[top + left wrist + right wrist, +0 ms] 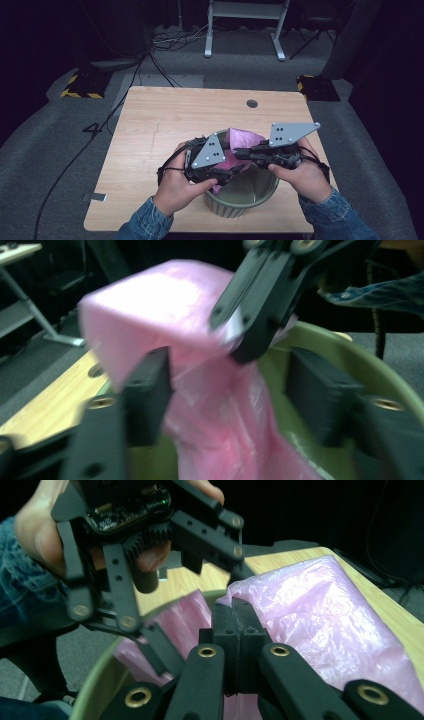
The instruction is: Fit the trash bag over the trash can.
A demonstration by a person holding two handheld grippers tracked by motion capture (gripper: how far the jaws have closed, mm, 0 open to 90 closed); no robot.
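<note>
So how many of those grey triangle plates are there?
2: one on the left hand-held gripper, one on the right hand-held gripper, both above the green bin.

One overhead, two close views share the bin [242, 197].

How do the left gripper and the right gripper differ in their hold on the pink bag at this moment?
The right gripper has its jaws pressed together on the pink bag; the left gripper has its jaws apart with the film hanging loose between them. The right gripper pinches the bag's raised upper fold, while the left gripper straddles the part hanging into the green bin. Both work over the bin's mouth.
</note>
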